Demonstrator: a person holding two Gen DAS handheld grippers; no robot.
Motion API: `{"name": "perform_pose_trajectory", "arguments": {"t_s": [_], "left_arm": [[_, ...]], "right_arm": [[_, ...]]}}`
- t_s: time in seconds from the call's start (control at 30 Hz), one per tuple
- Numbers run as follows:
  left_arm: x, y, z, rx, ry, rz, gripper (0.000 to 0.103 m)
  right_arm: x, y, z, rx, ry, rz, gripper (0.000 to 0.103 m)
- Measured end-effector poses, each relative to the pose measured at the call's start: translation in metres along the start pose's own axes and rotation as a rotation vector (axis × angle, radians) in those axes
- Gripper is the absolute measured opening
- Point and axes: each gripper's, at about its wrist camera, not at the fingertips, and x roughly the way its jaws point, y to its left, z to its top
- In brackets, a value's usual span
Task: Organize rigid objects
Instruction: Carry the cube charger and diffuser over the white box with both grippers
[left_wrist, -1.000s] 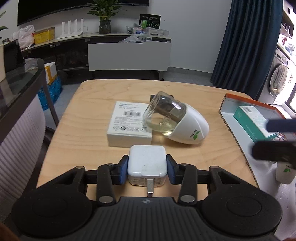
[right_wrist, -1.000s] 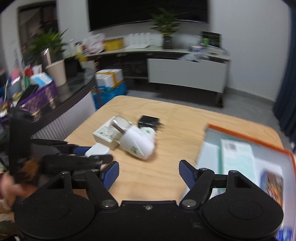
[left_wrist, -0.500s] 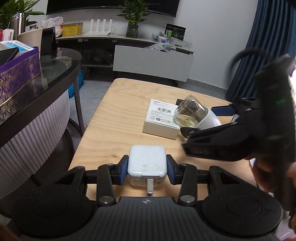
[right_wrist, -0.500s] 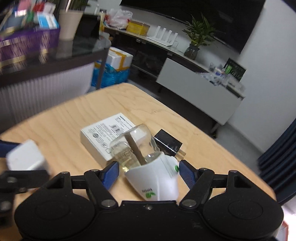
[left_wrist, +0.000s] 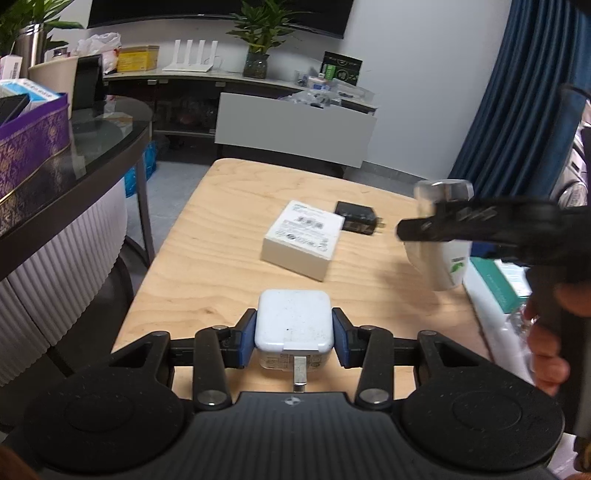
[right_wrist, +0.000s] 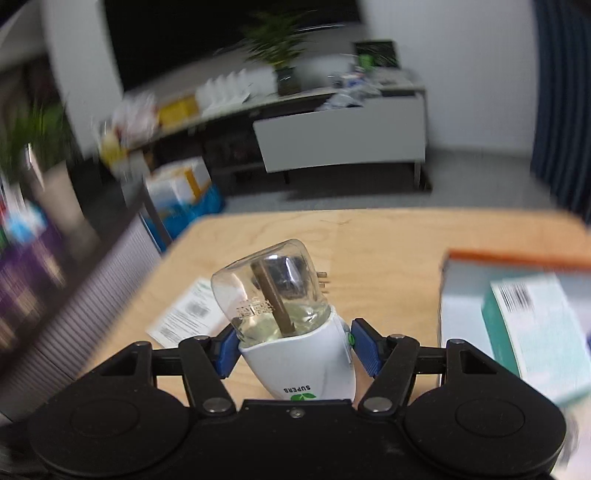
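Observation:
My left gripper (left_wrist: 294, 332) is shut on a white power adapter (left_wrist: 293, 325), held over the near edge of the wooden table (left_wrist: 221, 240). My right gripper (right_wrist: 293, 349) is shut on a white mosquito-repellent vaporizer with a clear liquid bottle (right_wrist: 291, 332), lifted off the table; it also shows blurred in the left wrist view (left_wrist: 441, 240). A white flat box (left_wrist: 303, 238) and a black adapter (left_wrist: 356, 218) lie on the table. An orange-rimmed storage box (right_wrist: 480, 280) holding a teal carton (right_wrist: 532, 332) sits at the right.
A glass-topped counter with a purple box (left_wrist: 33, 147) stands left of the table. A low cabinet with plants and clutter (left_wrist: 258, 85) lines the back wall. A blue curtain (left_wrist: 517, 110) hangs at the right.
My right gripper has closed on the vaporizer and lifted it off the table, toward the storage box. The black adapter behind it has come into sight. My left gripper still holds the white adapter.

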Motion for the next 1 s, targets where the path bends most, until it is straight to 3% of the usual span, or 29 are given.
{"name": "perform_pose_trajectory", "arguments": {"t_s": [0.23,0.67,1.0], "left_arm": [[-0.023,-0.029,0.003,0.046,-0.034,-0.041,0.042],[-0.069,-0.124,-0.010,0.156,-0.052,-0.167,0.042],[-0.065,-0.194,-0.013,0.240,-0.034,-0.237,0.042]], "right_arm": [[-0.087,-0.021,-0.008,0.095,-0.085,0.044,0.076],[-0.230,-0.081,-0.055,0.183,-0.230,-0.120,0.076],[-0.277,-0.138,-0.084,0.259,-0.254,-0.214,0.076]]}}
